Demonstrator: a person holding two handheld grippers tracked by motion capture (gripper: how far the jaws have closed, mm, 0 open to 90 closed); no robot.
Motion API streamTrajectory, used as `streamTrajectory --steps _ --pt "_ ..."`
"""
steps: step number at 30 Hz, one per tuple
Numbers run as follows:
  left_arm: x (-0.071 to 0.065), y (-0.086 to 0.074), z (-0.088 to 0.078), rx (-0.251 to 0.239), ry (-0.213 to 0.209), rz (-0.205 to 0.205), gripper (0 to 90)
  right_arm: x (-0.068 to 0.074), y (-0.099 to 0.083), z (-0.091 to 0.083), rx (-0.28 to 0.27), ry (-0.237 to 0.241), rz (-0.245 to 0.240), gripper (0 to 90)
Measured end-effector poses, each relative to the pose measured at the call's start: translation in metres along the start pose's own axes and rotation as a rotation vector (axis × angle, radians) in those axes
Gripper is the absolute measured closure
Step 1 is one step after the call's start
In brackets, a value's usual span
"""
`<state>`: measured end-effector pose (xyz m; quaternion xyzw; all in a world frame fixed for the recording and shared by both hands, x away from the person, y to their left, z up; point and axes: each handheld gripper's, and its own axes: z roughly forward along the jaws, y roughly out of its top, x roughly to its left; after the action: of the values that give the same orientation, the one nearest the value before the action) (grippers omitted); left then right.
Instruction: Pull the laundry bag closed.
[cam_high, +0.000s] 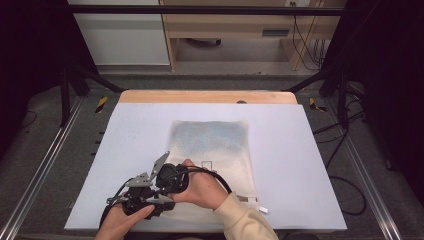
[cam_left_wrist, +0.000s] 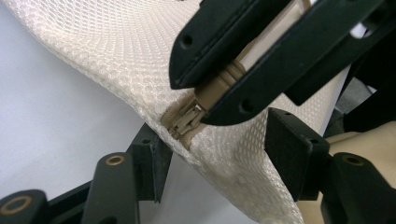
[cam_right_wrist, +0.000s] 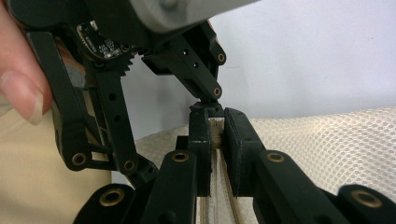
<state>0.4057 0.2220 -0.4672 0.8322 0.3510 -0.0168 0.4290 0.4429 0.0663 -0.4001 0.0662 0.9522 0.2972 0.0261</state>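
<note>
Cream mesh zip bag (cam_high: 215, 150) lies flat mid pale table (cam_high: 310, 165), near corner lifted: looks light, floppy, I'd grab seams only. R gripper (cam_right_wrist: 215, 128) clenched on beige zip pull (cam_left_wrist: 224, 81). L gripper (cam_left_wrist: 217, 154) jaws apart, straddling zip-end corner (cam_left_wrist: 187, 122), not yet gripping.

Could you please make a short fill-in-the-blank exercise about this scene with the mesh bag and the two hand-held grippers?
1. The mesh bag lies on a ____ table cover.
2. The right hand-held gripper is shut on the bag's ____ pull.
3. The left hand-held gripper has its jaws on either side of the bag's ____, not yet pressing it.
4. The bag's mesh is ____ in colour.

Missing words: white; zipper; corner; cream
</note>
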Motion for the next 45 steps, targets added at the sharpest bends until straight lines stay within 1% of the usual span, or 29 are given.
streamTrajectory --steps 4,5,9,12,15,18,19,23,25,28,35,39,45 --pt "0.001 0.000 0.000 -0.004 -0.018 -0.014 43.1 0.000 0.000 0.000 -0.005 0.000 -0.003 82.1" --pt "0.002 0.000 0.000 -0.008 -0.027 -0.026 43.3 0.000 0.000 0.000 -0.005 0.001 -0.003 82.1" --pt "0.003 -0.001 0.001 -0.006 -0.048 -0.036 44.3 0.000 0.000 0.001 -0.006 0.000 -0.002 82.2" --pt "0.002 -0.002 0.003 0.004 -0.050 -0.033 44.0 0.000 0.000 0.000 -0.007 -0.002 -0.003 82.2" --pt "0.002 -0.002 0.004 0.003 -0.052 -0.034 44.3 0.000 0.000 0.000 -0.004 0.001 0.003 82.1" --pt "0.003 -0.001 0.005 -0.007 -0.054 -0.041 44.8 -0.001 0.000 -0.001 -0.005 0.003 0.005 82.1" --pt "0.003 -0.001 0.005 -0.017 -0.060 -0.054 45.0 -0.001 0.000 -0.001 -0.006 0.003 0.004 82.2" --pt "0.006 0.000 0.006 -0.029 -0.083 -0.073 48.4 -0.001 -0.001 -0.003 -0.013 0.001 0.006 82.2" --pt "0.006 0.001 0.006 -0.034 -0.078 -0.070 49.5 -0.001 -0.001 -0.003 -0.011 -0.002 0.002 82.2" --pt "0.007 0.001 0.008 -0.035 -0.084 -0.074 50.8 0.000 -0.001 -0.003 -0.013 -0.003 0.002 82.2" --pt "0.009 0.001 0.009 -0.040 -0.080 -0.073 54.6 -0.001 -0.001 -0.004 -0.014 -0.001 0.002 82.2" --pt "0.011 0.000 0.008 -0.042 -0.085 -0.079 58.7 0.000 -0.001 -0.003 -0.012 -0.001 0.001 82.1" --pt "0.011 0.000 0.009 -0.045 -0.079 -0.078 58.4 0.000 0.000 -0.003 -0.011 -0.002 0.000 82.2"
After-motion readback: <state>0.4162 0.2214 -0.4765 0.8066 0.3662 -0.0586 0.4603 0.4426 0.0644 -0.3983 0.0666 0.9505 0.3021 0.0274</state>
